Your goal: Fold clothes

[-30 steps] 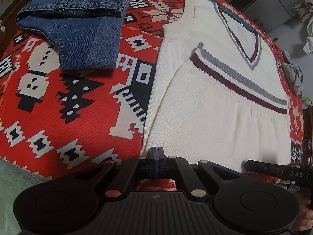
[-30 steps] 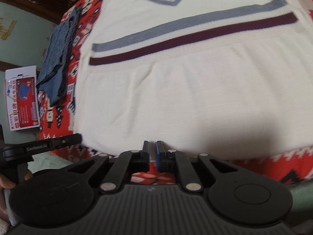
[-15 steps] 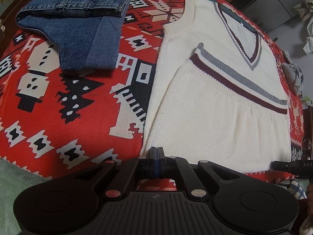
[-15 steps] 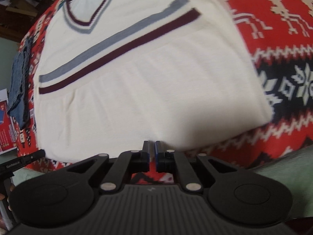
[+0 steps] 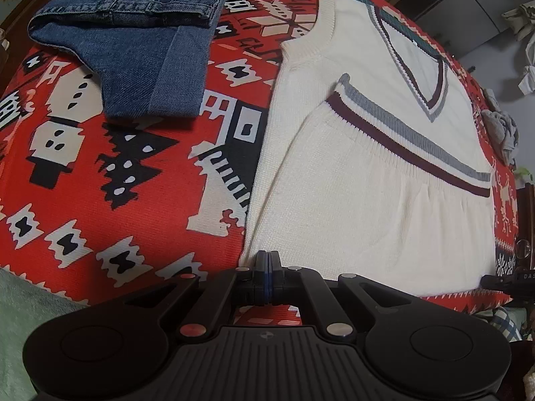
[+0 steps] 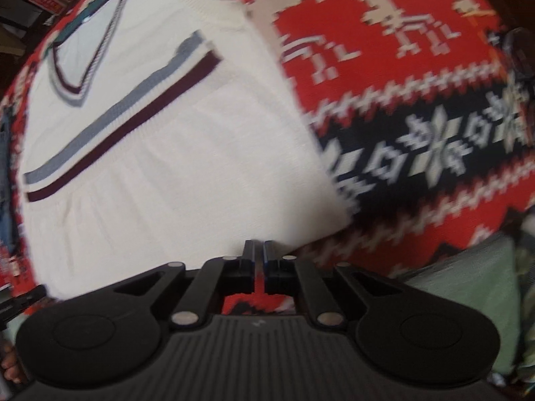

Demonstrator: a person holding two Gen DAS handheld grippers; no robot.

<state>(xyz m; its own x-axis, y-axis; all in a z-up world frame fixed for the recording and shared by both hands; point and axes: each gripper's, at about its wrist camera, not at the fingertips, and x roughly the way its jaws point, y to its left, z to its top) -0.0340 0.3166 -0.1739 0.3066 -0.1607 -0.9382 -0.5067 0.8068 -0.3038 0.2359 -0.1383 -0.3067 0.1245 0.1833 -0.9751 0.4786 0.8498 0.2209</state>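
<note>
Vest [image 5: 367, 180] lies flat on the red blanket [image 5: 117, 183], hem folded up. Soft knit, light, will sag: pinch near-edge corners. Left claw [image 5: 267, 260] pressed together, right claw [image 6: 259, 250] nearly so; both empty at the near edge.

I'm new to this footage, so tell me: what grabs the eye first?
The cream knit vest, folded with its striped hem turned up toward the V-neck, lies on a loud red patterned blanket. Folded blue jeans sit on the blanket to the vest's left, apart from it.
</note>
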